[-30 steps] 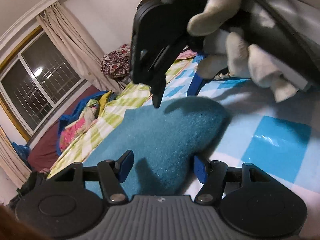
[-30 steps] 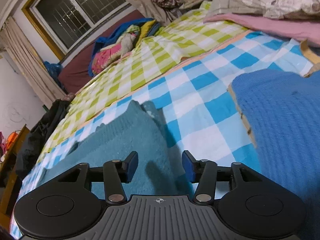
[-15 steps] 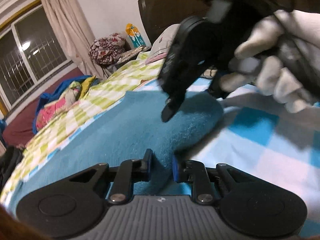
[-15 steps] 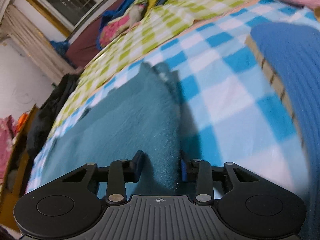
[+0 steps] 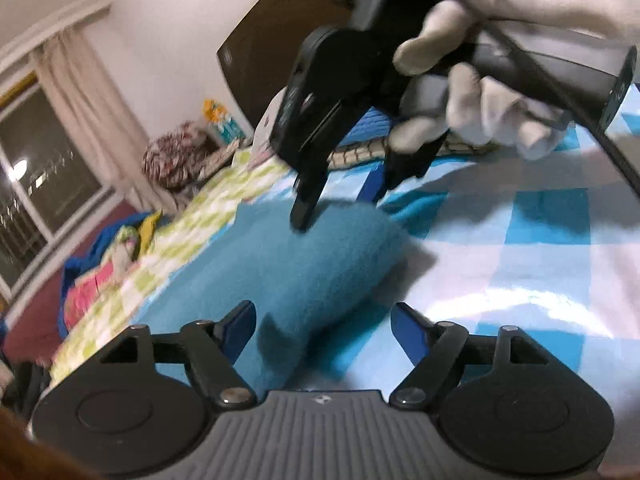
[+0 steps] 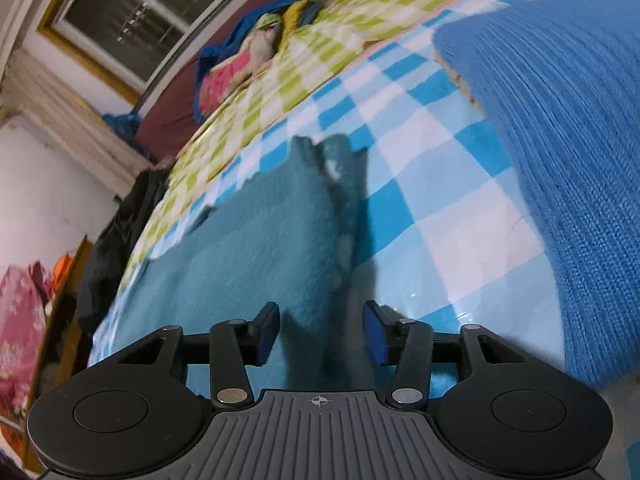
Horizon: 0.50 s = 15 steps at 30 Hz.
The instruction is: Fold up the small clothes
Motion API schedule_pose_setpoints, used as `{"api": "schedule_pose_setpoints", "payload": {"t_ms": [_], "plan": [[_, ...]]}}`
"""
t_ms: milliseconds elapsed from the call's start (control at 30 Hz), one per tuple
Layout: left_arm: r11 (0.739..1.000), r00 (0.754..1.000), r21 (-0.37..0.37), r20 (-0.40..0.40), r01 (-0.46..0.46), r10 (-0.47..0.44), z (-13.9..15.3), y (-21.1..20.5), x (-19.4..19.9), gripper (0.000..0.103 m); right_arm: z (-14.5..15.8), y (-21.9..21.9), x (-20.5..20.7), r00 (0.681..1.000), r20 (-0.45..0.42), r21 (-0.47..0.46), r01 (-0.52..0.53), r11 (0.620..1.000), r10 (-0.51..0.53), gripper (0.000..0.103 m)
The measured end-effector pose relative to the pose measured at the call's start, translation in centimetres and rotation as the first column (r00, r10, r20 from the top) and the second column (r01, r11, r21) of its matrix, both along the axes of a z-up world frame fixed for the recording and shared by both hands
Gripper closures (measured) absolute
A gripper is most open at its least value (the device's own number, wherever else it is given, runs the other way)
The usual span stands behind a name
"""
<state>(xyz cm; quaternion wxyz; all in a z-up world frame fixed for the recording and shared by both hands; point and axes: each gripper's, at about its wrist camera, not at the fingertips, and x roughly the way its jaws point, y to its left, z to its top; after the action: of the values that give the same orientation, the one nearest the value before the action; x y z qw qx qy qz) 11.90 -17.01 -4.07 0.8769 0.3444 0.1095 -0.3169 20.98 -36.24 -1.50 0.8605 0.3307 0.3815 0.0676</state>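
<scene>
Fleecy teal garment, soft, limp, light; my left tongs and right tongs, just opening, spread astride its folded edge, best pinched there.

Both wrist views closely overlook one teal garment.

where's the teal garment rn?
Teal garment lies on the blue-checked sheet, left of the blue knit in the right wrist view, under both open grippers.

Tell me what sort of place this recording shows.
Most likely a home bedroom: a bed under a blue-and-white checked sheet, a curtained window with metal bars, and heaped colourful bedding beside a teal fleece garment laid out for folding.
</scene>
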Motion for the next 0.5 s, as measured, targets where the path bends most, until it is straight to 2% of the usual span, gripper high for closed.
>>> {"api": "schedule_pose_setpoints", "payload": {"t_ms": [133,167,200,267,400,467,500], "plan": [[0.999,0.997,0.034,0.064,-0.039,0.036,-0.4,-2.3,0.6,0.017,-0.8,-0.2,0.8,1.0,-0.005,0.07,0.004,0.998,-0.004,0.056],[0.998,0.998,0.028,0.051,-0.048,0.046,-0.3,-2.7,1.2,0.022,-0.8,-0.1,0.9,1.0,-0.004,0.075,0.002,0.997,-0.002,0.055],[0.998,0.998,0.014,0.031,-0.054,0.054,-0.1,-2.9,1.6,0.036,-0.7,-0.1,1.1,1.0,-0.001,0.075,0.002,0.997,-0.002,0.054],[0.998,0.998,-0.024,-0.033,-0.061,0.06,0.3,-3.0,2.1,0.054,-0.5,-0.2,1.6,1.0,0.013,0.061,0.01,0.998,-0.011,0.051],[0.992,0.994,-0.099,-0.078,-0.081,0.074,1.3,-1.8,1.8,0.069,-0.7,-0.6,2.9,0.998,0.028,0.055,0.045,0.997,-0.047,0.043],[0.981,0.987,-0.166,-0.141,-0.103,0.08,2.2,-0.9,2.2,0.072,-1.2,-0.8,3.6,0.998,0.032,0.072,0.055,0.996,-0.058,0.042],[0.976,0.983,-0.19,-0.165,-0.11,0.079,2.6,-0.6,2.4,0.073,-1.3,-0.7,4.0,0.997,0.039,0.084,0.058,0.995,-0.062,0.039]]}}
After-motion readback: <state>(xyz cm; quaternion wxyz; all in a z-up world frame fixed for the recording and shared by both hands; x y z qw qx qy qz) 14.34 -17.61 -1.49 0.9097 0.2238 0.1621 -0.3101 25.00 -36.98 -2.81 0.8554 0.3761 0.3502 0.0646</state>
